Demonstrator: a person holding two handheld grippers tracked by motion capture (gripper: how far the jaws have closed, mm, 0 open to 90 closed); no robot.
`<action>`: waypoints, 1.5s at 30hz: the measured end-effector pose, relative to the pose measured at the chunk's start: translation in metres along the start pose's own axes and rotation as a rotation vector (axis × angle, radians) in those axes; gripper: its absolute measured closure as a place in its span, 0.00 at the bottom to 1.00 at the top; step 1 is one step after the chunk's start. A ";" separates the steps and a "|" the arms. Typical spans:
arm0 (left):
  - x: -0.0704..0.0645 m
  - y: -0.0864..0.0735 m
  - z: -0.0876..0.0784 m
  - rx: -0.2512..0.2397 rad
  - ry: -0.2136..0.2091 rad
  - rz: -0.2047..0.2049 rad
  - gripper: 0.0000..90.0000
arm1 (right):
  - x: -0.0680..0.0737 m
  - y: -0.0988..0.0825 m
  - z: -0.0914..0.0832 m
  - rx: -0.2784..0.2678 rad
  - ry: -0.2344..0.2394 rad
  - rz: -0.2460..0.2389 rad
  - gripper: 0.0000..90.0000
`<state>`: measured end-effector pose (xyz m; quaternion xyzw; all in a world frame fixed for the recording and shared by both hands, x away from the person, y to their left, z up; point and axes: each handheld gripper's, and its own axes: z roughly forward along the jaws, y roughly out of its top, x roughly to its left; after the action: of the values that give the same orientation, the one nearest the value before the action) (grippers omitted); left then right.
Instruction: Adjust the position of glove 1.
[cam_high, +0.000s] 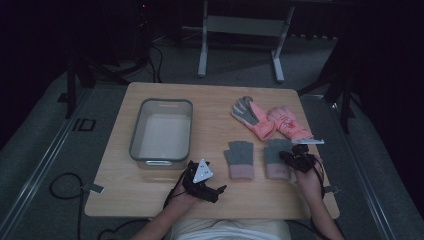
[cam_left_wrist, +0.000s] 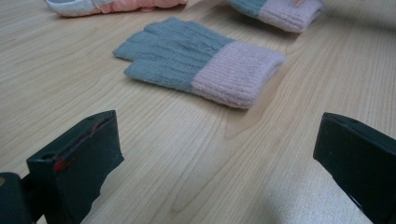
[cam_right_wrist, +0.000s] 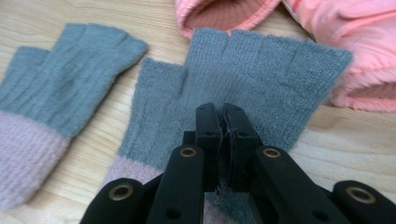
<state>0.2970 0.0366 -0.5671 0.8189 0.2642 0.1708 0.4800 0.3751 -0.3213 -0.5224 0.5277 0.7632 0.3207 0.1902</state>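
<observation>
right fingers (cam_right_wrist: 208, 128) pinched together on the right grey glove (cam_right_wrist: 243, 79), right of the tub (cam_high: 161, 156); left gripper (cam_left_wrist: 219, 154) gaping, idle. grasp step; next likely lift toward the tub.

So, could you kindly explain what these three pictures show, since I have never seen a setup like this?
A person sits at a wooden table with a hand-held two-jaw gripper in each hand. The high view looks down from above; the other two come from cameras riding on the grippers, looking along their black jaws.

On the table lie a clear plastic bin, a pair of pink gloves and a pair of grey fingerless gloves with pink cuffs. The right gripper has its jaws shut, pinching the fabric of the right-hand grey glove. The left gripper rests with its jaws wide open and nothing between them, facing the other grey glove.
</observation>
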 end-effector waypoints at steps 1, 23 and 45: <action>0.000 0.000 0.000 0.000 0.000 0.001 0.00 | -0.001 -0.001 0.001 0.005 0.000 0.003 0.95; 0.000 0.000 0.000 -0.002 0.000 0.000 0.00 | -0.007 -0.012 0.013 0.019 -0.010 -0.014 0.77; 0.000 0.000 0.000 -0.003 0.006 0.002 0.00 | -0.017 -0.018 0.013 0.038 0.086 -0.140 0.66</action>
<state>0.2964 0.0367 -0.5670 0.8180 0.2645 0.1742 0.4802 0.3772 -0.3376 -0.5447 0.4624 0.8117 0.3144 0.1690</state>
